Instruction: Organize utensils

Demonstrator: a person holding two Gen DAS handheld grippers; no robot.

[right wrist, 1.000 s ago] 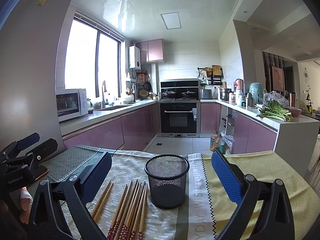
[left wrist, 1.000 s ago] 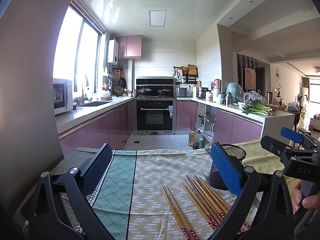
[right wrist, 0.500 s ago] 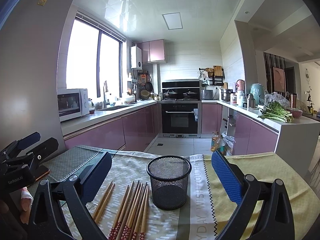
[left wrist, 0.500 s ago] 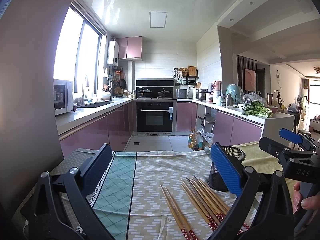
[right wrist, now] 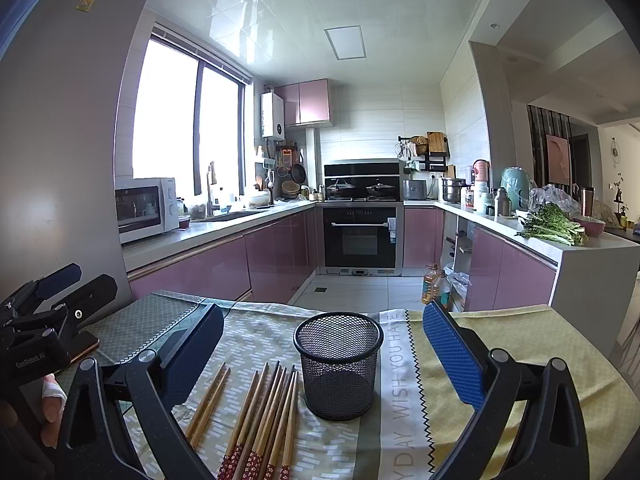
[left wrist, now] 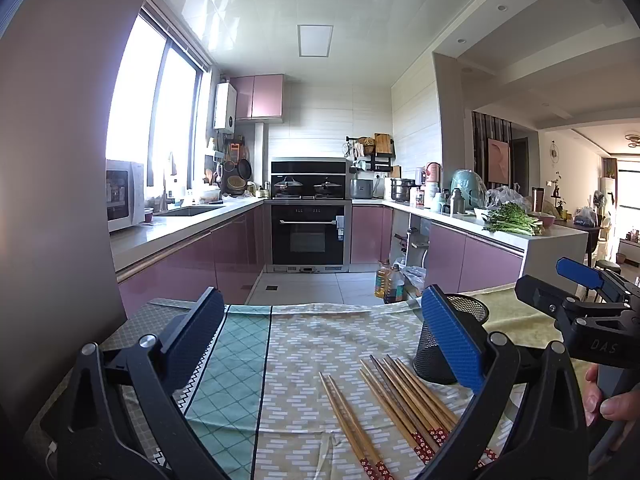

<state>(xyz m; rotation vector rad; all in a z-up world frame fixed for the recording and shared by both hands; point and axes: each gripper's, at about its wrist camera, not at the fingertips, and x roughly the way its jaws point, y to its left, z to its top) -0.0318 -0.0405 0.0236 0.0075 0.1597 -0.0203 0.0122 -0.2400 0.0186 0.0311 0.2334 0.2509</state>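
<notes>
Right wrist | right gripper [right wrist: 324, 356] wide, empty | chopsticks [right wrist: 260, 416] below-left, beside mesh cup [right wrist: 338, 364]

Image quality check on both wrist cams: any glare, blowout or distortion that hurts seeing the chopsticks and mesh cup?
Left wrist: window blown out white, ceiling glare, strong fisheye bending at the edges; chopsticks sharp, mesh cup half hidden by the blue finger pad. Right wrist: same blown window and ceiling reflections; chopsticks and mesh cup evenly lit, in focus, unobstructed.
</notes>
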